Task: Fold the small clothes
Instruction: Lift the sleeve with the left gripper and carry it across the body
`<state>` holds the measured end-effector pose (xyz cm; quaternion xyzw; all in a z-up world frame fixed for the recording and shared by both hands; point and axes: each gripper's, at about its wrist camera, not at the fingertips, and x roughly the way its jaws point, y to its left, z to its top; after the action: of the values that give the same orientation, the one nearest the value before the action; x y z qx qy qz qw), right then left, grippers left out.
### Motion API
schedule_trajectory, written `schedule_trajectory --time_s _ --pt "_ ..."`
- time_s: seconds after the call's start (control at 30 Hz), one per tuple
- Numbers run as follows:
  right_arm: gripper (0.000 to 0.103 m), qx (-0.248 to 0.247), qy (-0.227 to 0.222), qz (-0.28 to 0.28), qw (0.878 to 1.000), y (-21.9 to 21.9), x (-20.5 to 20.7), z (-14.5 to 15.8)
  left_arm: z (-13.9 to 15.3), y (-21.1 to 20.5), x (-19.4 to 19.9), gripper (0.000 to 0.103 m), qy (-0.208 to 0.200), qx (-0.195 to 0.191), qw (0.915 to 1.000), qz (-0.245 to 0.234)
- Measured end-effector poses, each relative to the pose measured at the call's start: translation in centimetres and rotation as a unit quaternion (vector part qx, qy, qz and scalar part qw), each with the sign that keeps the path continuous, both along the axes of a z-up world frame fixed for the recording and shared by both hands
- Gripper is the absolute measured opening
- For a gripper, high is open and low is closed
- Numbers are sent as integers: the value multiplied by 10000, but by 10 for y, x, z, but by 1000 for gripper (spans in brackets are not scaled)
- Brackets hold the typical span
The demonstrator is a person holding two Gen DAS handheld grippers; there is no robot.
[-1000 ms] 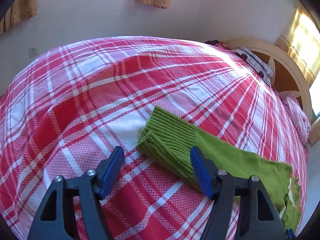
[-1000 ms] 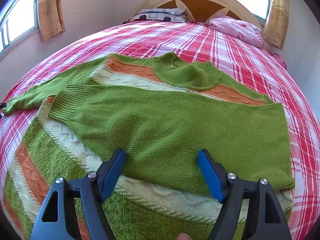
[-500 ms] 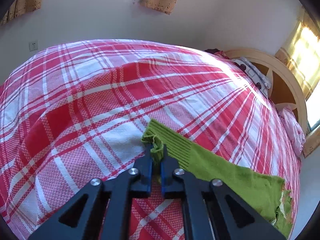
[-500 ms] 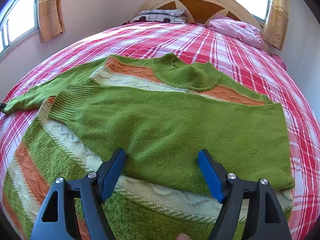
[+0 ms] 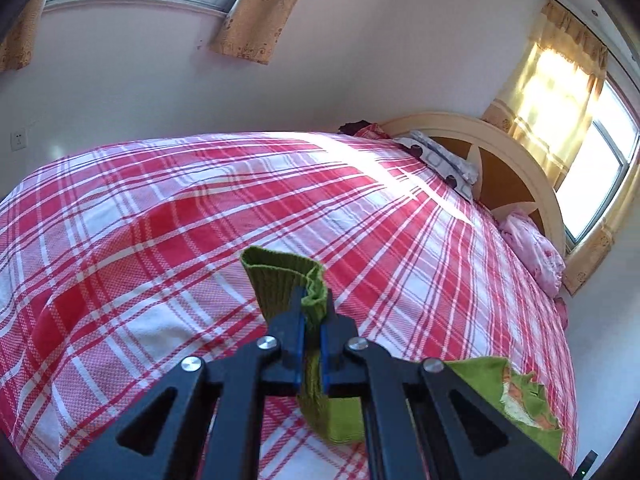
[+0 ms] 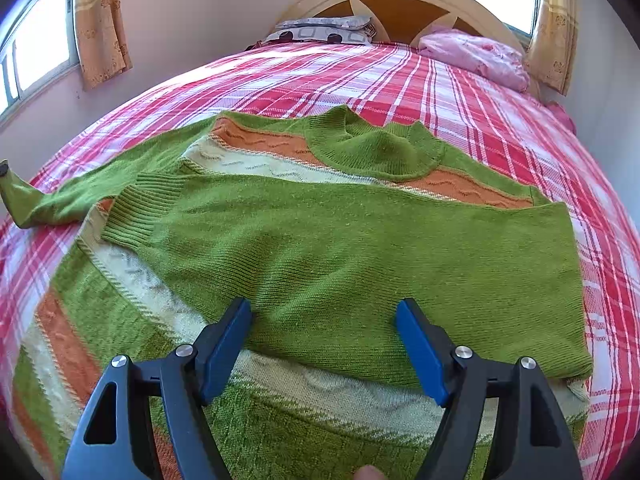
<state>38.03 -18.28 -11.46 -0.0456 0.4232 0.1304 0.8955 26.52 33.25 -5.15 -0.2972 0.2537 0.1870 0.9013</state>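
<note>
A green knit sweater (image 6: 320,240) with orange and cream stripes lies flat on the red plaid bed (image 6: 480,92). One sleeve is folded across its chest. My left gripper (image 5: 313,312) is shut on the ribbed cuff (image 5: 284,276) of the other sleeve and holds it lifted above the bed. That raised cuff also shows at the far left of the right wrist view (image 6: 16,196). My right gripper (image 6: 324,344) is open and empty, just above the folded sleeve near the sweater's lower part.
The wooden headboard (image 6: 400,4) stands at the far end with a patterned pillow (image 6: 324,32) and a pink bundle (image 6: 476,52). Walls and curtained windows surround the bed. The plaid bedspread (image 5: 160,220) stretches left of the sleeve.
My left gripper closed on the sleeve cuff and lifted it off the bed, tilting upward. My right gripper stayed open and still.
</note>
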Motion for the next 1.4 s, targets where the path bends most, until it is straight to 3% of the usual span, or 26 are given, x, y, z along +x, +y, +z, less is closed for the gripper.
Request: schedule_trajectory --time_s 0.23,0.63,1.07,1.4 --pt "76 265 -308 -57 9992 -26 -23 40 55 -40 17 6 -464 241 9972 -526" --pt "76 330 -493 -329 9977 -93 -77 55 114 -121 57 6 -991 276 9855 -1346" --pt "76 425 -370 -765 9955 -160 -126 39 157 -224 85 6 -1412 294 9618 -2325" --pt "76 566 -196 -1020 9930 -192 -156 20 160 -324 100 6 -1566 123 9397 -3037"
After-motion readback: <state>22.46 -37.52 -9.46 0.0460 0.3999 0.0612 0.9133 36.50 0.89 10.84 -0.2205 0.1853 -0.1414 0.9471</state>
